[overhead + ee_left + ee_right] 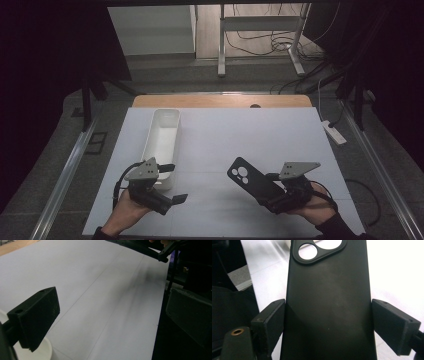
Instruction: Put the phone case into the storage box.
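Observation:
A black phone case (248, 179) with round camera cut-outs is held above the white table sheet (240, 132) at the front right. My right gripper (266, 195) is shut on its lower end. In the right gripper view the two black jaws press on the long edges of the case (328, 290), with the right gripper (328, 323) clamped about halfway along it. My left gripper (176, 199) hovers at the front left, beside the near end of a long white bin (163, 137). The left gripper (112, 317) stands open with only bare sheet between its jaws.
The white bin's rounded corner (43, 350) lies just under the left jaw. A wooden table edge (220, 101) runs along the back. A power strip (334, 132) lies on the floor at the right, and metal desk legs (221, 45) stand beyond.

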The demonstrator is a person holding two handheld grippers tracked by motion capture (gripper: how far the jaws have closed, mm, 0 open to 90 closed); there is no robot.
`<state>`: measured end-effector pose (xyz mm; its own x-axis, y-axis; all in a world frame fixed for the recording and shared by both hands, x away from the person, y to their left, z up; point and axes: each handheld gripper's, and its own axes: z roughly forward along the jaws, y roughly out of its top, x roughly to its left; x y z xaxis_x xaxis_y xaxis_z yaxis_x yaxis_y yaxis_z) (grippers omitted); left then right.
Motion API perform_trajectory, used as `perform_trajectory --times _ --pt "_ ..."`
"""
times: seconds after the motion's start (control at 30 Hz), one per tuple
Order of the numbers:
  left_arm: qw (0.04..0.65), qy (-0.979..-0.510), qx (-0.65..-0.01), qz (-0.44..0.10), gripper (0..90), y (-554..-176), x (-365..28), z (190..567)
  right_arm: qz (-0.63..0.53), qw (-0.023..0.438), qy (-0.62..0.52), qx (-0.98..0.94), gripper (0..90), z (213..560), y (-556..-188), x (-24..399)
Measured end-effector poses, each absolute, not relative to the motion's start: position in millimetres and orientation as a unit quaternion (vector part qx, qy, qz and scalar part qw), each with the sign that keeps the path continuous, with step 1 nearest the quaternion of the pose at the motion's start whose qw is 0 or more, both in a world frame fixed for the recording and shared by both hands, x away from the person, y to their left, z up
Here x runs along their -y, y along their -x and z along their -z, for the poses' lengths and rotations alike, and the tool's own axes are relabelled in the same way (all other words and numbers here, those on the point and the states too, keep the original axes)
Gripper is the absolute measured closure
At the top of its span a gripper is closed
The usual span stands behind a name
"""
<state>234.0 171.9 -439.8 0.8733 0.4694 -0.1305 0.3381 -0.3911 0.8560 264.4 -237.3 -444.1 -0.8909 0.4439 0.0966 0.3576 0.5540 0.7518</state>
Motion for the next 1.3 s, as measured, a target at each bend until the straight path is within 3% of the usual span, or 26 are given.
perform_trajectory --times 1.3 --pt "0.527 -0.842 -0.113 0.016 0.0 -267 -119 438 -0.445 -0.005 -0.127 -0.886 15.3 430 -250 194"
